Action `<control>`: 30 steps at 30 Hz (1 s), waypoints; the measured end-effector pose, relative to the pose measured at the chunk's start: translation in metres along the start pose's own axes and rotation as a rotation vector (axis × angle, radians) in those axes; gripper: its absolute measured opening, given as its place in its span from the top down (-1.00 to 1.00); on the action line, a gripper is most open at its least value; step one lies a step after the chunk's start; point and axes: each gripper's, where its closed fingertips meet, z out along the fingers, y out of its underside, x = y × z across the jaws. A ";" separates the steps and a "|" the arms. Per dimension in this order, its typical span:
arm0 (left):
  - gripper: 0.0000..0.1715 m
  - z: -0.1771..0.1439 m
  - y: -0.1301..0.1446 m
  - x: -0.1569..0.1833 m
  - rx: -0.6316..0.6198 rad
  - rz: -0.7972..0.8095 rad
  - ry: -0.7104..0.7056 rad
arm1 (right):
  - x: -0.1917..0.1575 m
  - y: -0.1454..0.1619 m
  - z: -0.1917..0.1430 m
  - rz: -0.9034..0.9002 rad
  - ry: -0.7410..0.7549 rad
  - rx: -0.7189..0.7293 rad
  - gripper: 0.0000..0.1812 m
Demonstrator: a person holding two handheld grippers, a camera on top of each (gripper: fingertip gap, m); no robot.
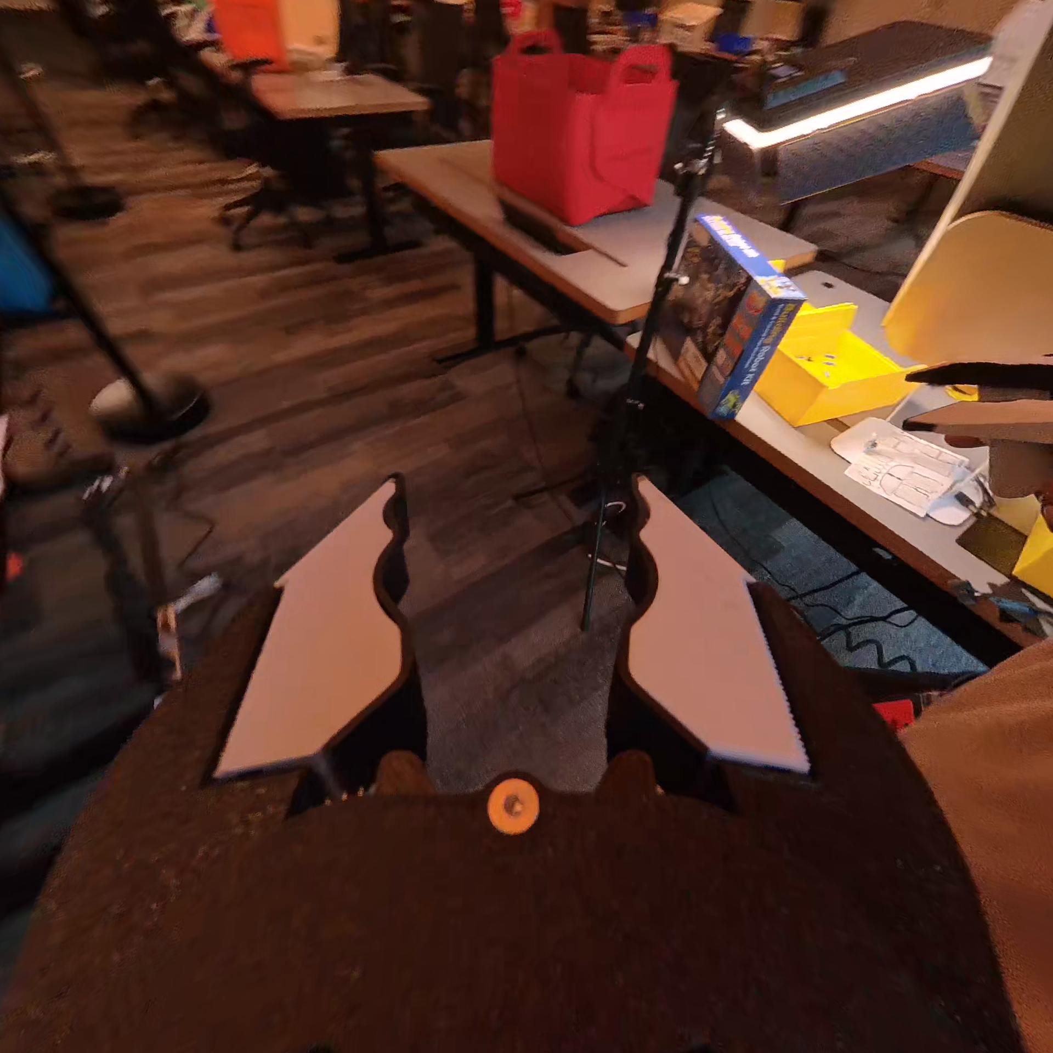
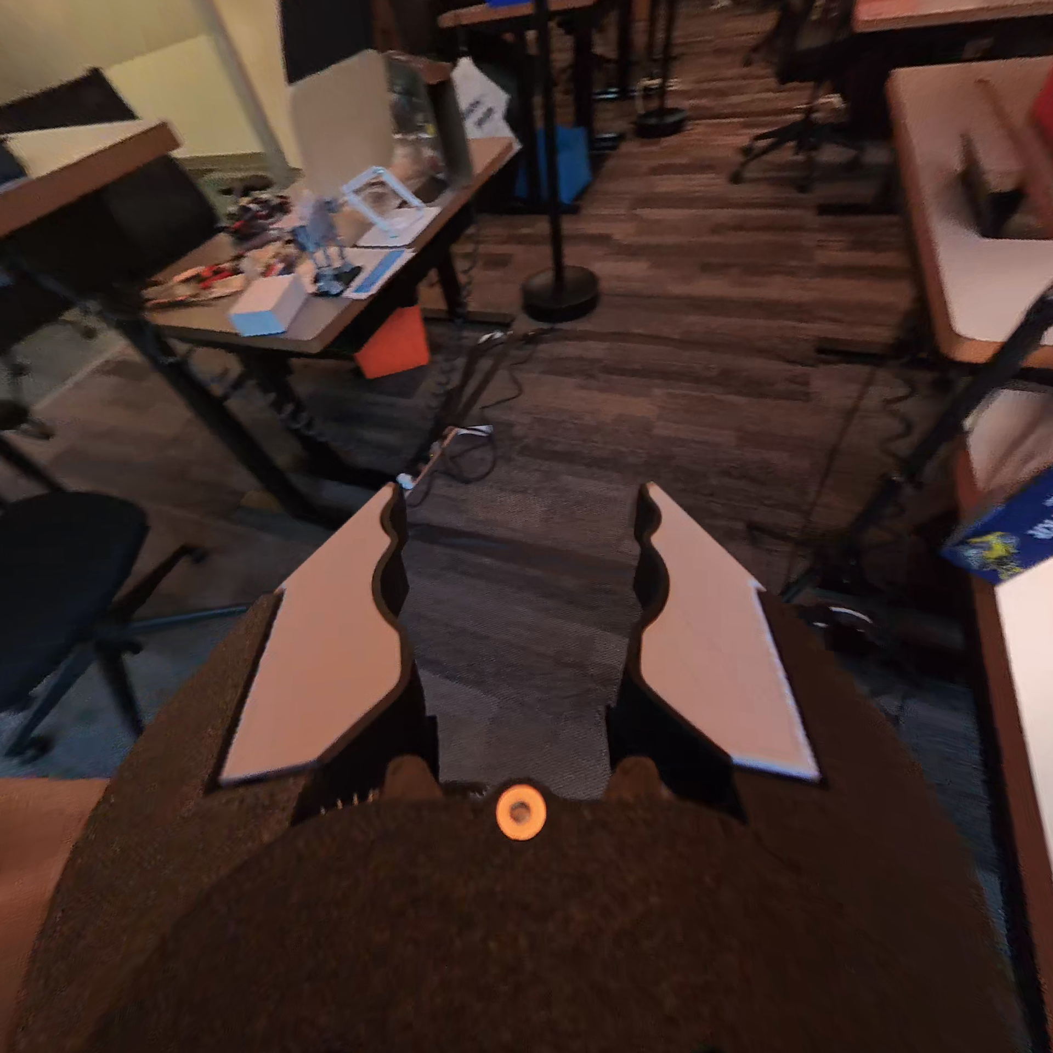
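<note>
Both claws, left claw [image 1: 515,490] and right claw [image 2: 521,496], hang spread and empty above the floor [image 1: 319,353], the left nearest a black stand pole [image 1: 644,364] beside the table [image 1: 798,450], whose overhanging blue box [image 1: 735,319] a careless sweep could plausibly topple.

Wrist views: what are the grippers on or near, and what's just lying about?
At the grippers: left gripper, open, empty; right gripper, open, empty; blue box nearby, untouched.
Lying about: red bag, yellow box, paper sheet, white box.
</note>
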 end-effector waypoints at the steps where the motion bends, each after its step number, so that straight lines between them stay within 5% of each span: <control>1: 0.11 0.026 -0.018 -0.011 0.003 0.040 0.048 | 0.011 -0.007 0.011 0.013 0.032 -0.001 0.13; 6: 0.10 0.161 -0.073 -0.051 0.025 0.129 0.185 | 0.074 -0.026 0.093 0.084 0.144 0.018 0.13; 10: 0.13 0.264 -0.083 -0.083 0.021 0.076 0.153 | 0.128 -0.034 0.199 0.118 0.149 0.016 0.13; 13: 0.14 0.332 -0.094 -0.113 -0.012 0.030 0.107 | 0.172 -0.070 0.284 0.158 0.120 0.044 0.13; 16: 0.13 0.396 -0.135 -0.139 -0.004 0.045 0.129 | 0.228 -0.133 0.347 0.104 0.151 0.105 0.14; 21: 0.12 0.527 -0.189 -0.179 -0.001 0.127 0.209 | 0.318 -0.200 0.408 0.067 0.224 0.161 0.15; 30: 0.11 0.783 -0.211 -0.185 -0.101 0.180 0.498 | 0.453 -0.174 0.495 0.169 0.485 0.023 0.17</control>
